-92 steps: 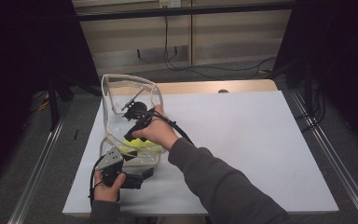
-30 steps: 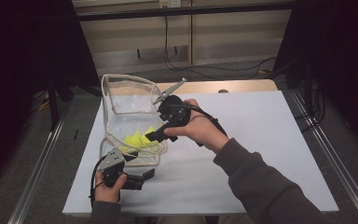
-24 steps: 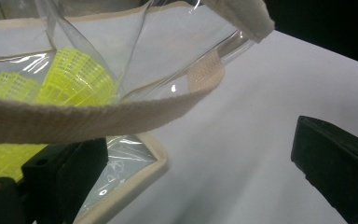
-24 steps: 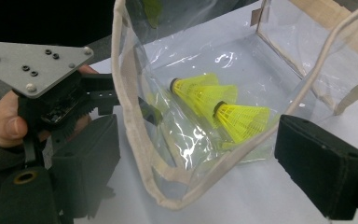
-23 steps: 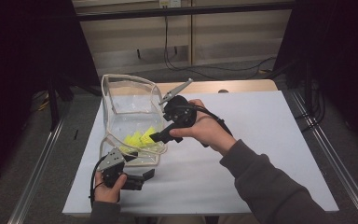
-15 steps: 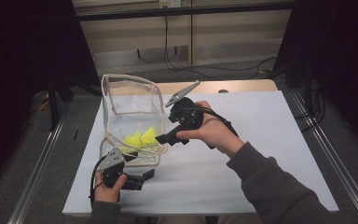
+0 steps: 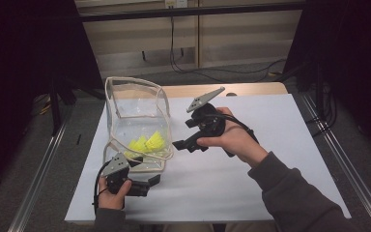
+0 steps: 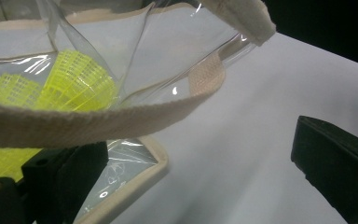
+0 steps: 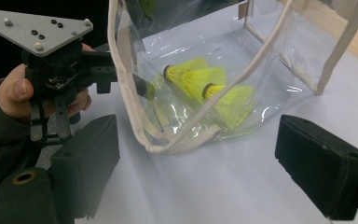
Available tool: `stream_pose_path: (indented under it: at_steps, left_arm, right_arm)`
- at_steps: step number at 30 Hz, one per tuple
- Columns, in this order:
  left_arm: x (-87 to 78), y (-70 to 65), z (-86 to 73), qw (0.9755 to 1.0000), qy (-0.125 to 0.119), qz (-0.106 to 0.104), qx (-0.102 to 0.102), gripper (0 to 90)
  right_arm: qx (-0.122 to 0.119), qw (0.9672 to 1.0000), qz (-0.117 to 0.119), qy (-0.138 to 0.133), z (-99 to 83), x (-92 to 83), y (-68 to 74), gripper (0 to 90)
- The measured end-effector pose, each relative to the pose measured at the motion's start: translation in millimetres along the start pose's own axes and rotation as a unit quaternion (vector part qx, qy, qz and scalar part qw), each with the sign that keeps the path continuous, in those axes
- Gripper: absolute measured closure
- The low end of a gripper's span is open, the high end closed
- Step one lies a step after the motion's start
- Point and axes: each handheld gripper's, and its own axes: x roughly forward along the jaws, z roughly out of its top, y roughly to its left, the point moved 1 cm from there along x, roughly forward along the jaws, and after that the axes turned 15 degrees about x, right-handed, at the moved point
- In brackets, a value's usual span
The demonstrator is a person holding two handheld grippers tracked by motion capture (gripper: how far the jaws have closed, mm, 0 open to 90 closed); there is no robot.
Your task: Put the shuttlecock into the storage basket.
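Observation:
A clear plastic bag (image 7: 135, 113) with beige trim stands at the left of the white table, with yellow shuttlecocks (image 7: 147, 143) at its bottom. My left gripper (image 7: 147, 172) rests at the bag's near corner, jaws wide apart. In the left gripper view the beige strap (image 8: 121, 119) crosses in front, and the bag's corner lies over the left jaw. My right gripper (image 7: 182, 134) hovers just right of the bag, outside it, open and holding nothing. From the right gripper view (image 9: 196, 163), the shuttlecocks (image 9: 200, 77) show through the bag wall, with the left gripper (image 9: 135, 86) beside the bag.
The white sheet (image 7: 270, 145) covers most of the table to the right and front. A wooden edge (image 7: 251, 89) shows at the far side. Metal rails (image 7: 338, 159) run along both sides, and cables lie on the floor beyond.
My right gripper came up out of the bag's mouth and drew away to the right, still open. The left gripper and the bag kept their place.

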Motion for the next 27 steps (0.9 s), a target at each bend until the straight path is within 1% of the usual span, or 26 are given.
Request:
stream_pose_path:
  at_steps: [4,8,12,15,21,27]
  left_arm:
    - [0.1,-0.4,0.3,1.0000,-0.001,0.000,-0.001,3.8]
    - [0.4,-0.5,0.4,1.0000,-0.001,0.000,-0.001,3.8]
    - [0.4,-0.7,0.4,1.0000,0.000,0.000,-0.001,3.8]
    - [0.4,-0.7,0.5,1.0000,0.000,0.000,-0.001,3.8]
    - [0.8,-0.9,0.7,1.0000,0.000,0.000,-0.001,3.8]
    - [0.6,-0.9,0.8,1.0000,0.001,0.001,0.000,3.8]
  right_arm:
    - [0.000,1.0000,0.002,-0.009,-7.1,-4.1,-4.5,12.9]
    - [0.003,1.0000,-0.001,-0.009,-14.6,-8.3,-8.2,12.8]
    - [0.002,0.9998,-0.004,-0.019,-20.6,-12.4,-11.7,12.8]
    - [0.000,0.9999,-0.004,-0.016,-26.7,-13.7,-14.1,12.7]
    - [0.000,0.9998,-0.010,-0.019,-39.4,-14.8,-21.5,12.5]
    - [0.008,0.9996,-0.009,-0.026,-50.0,-17.8,-28.3,12.5]
